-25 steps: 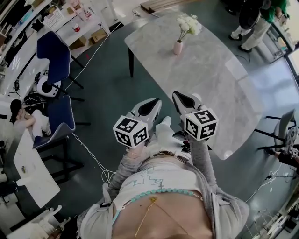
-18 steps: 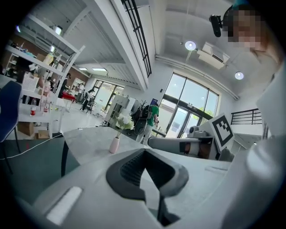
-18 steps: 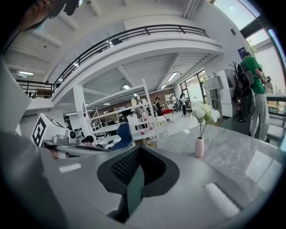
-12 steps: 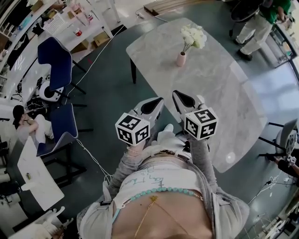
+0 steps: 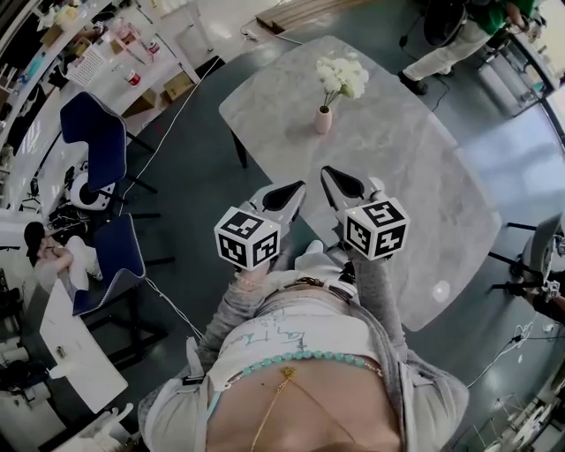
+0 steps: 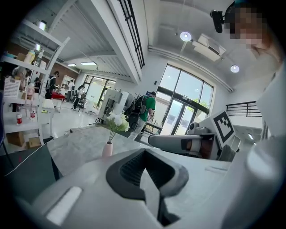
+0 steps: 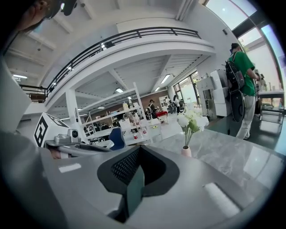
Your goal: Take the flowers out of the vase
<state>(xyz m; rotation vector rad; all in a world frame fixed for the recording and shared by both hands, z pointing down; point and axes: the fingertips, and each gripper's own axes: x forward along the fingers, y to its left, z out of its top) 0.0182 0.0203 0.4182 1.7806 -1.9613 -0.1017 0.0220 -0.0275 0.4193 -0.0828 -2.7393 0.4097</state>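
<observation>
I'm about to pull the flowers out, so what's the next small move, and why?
Probably carry both grippers forward over the table and open one. The left gripper and right gripper are shut and empty, held near the body, while the flowers stand in the pink vase toward the table's far end, apart from both.

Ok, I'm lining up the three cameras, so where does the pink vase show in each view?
Head view: pink vase upper centre, on the marble table.
Left gripper view: pink vase left of centre, below mid-height.
Right gripper view: pink vase right of centre, below mid-height.
Shared landmark: the person in the green top, beyond the table in all three.
</observation>
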